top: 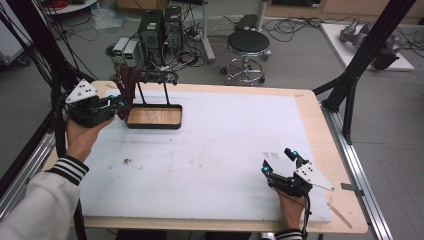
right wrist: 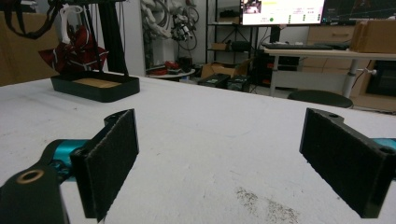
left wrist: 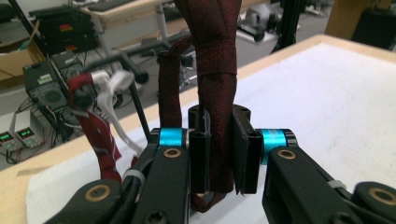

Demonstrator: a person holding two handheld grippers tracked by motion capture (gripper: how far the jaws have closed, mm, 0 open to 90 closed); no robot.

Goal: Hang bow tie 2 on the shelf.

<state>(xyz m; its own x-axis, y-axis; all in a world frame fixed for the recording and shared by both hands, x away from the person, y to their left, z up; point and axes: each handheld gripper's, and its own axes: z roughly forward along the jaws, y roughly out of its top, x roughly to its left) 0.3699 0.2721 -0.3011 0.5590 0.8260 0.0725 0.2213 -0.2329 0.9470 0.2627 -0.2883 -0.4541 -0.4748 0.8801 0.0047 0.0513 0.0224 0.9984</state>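
Nearest, the left tool (left wrist: 219, 154) clamps a limp, light dark-red tie (left wrist: 215, 84) (best pinched mid-strip) by the bench's far-left corner; the right tool (right wrist: 233, 158) gapes empty.

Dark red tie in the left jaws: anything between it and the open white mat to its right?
Nothing visible on the mat itself, but the black tray sits right beside the dark red tie, so the left gripper must clear it.

The left gripper (top: 119, 106) meets dark red cloth (top: 127, 86) by the tray (top: 154, 124) near the table's (top: 210, 145) far-left corner; the right gripper (top: 278, 162) rests open near its near-right corner.
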